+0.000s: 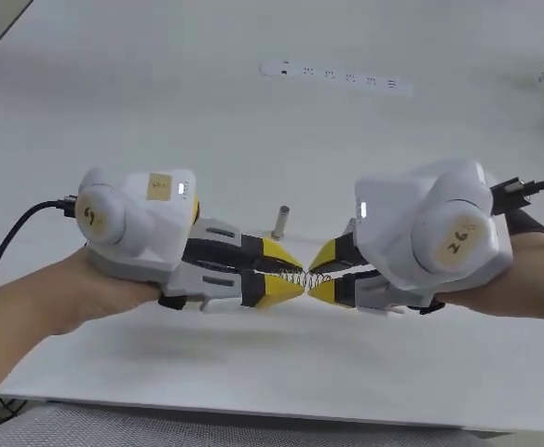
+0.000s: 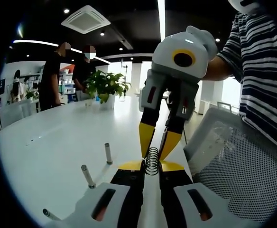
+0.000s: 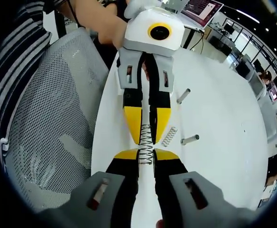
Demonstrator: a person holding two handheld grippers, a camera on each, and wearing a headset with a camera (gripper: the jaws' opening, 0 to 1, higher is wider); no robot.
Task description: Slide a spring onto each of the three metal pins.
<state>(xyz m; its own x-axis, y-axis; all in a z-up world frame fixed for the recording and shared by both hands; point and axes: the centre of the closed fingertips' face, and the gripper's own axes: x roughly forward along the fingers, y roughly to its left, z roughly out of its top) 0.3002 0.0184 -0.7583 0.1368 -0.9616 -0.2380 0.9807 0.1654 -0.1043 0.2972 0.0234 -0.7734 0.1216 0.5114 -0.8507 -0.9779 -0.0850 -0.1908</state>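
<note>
One coiled spring (image 1: 306,277) spans the gap between the two grippers, which meet tip to tip above the table's near edge. My left gripper (image 1: 297,277) is shut on one end of it and my right gripper (image 1: 317,277) on the other. The left gripper view has the spring (image 2: 152,160) between its own yellow tips (image 2: 150,166), with the right gripper (image 2: 156,149) pinching it from above. Three metal pins (image 2: 108,153) (image 2: 87,175) (image 2: 50,214) stand bare to the left. One pin (image 1: 281,223) stands just behind the tips. A second spring (image 3: 169,136) lies loose between two pins (image 3: 183,96) (image 3: 189,139).
A white power strip (image 1: 337,76) lies far back on the white table (image 1: 160,140). A mesh chair (image 3: 48,118) sits at the table's near edge beside the person's striped shirt (image 2: 266,71). Two people (image 2: 58,76) and a potted plant (image 2: 105,83) are far off.
</note>
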